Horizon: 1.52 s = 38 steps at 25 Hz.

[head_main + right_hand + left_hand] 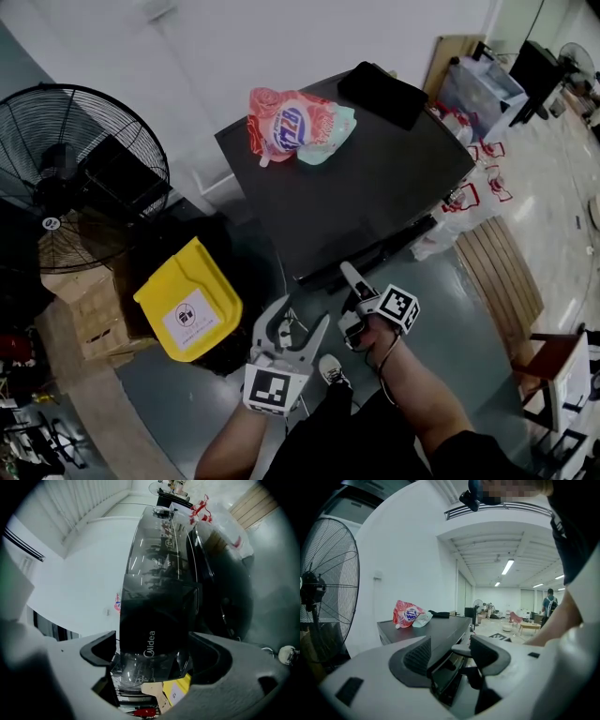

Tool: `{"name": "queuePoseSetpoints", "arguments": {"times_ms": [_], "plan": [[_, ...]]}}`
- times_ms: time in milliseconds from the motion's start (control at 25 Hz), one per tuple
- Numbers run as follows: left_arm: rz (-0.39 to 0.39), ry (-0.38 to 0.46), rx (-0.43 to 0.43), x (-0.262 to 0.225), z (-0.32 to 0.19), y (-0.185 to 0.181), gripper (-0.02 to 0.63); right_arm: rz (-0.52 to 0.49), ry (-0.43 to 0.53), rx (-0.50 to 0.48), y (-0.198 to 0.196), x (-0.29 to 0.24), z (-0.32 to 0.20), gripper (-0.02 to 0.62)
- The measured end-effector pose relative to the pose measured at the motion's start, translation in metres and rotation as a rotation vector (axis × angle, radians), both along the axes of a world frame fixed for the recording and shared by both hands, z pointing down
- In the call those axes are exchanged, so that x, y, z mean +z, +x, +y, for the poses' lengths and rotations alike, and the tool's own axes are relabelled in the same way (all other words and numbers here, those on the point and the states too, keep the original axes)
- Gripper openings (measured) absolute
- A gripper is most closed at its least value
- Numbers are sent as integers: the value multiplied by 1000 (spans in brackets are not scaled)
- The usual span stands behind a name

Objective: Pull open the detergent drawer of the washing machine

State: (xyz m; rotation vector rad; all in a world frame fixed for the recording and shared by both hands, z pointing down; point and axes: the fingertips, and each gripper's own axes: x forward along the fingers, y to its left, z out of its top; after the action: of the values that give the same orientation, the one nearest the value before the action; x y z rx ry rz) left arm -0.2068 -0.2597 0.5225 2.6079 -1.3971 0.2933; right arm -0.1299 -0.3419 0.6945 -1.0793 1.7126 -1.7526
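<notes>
The black washing machine [375,187] stands in front of me, seen from above. In the right gripper view, which is rolled sideways, its dark detergent drawer front [150,639] with white lettering lies between the wide jaws of my right gripper [152,653]; the pads do not press on it. The drawer seems to stand out a little from the panel. In the head view my right gripper [349,291] is at the machine's front edge. Just left of it and lower, my left gripper [292,323] is open and empty, with the machine's top [426,627] beyond its jaws [450,651].
A pink detergent bag [295,127] and a black item [384,92] lie on the machine. A big floor fan [80,169] and a yellow bin [187,300] stand to the left. White bags with red print [469,197] and a wooden chair [553,361] are to the right.
</notes>
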Motion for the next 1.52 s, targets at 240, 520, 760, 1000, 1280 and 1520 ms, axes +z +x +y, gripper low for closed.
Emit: {"name": "queuePoseSetpoints", "arguments": {"times_ms": [240,520,760,1000,1280,1520], "plan": [[0,-7,-14,2,7,-7,242,-11,-13,6,0,1,-8,476],[-4,-14,-32,4,15,-13,242,-50,-6,41,2,0,-14,439],[-7,-13,-45,4,21,-14,242,-34,-16,46,4,-1,-13,433],[-6,-10,-51,1,25,-12,242,-34,-42,46,2,-2,-9,428],[1,-7,-59,-5,32,-7,242,-36,-39,33,6,-3,1,425],[8,-5,-68,-4,42,0,241,-32,-48,29,15,-3,15,423]]}}
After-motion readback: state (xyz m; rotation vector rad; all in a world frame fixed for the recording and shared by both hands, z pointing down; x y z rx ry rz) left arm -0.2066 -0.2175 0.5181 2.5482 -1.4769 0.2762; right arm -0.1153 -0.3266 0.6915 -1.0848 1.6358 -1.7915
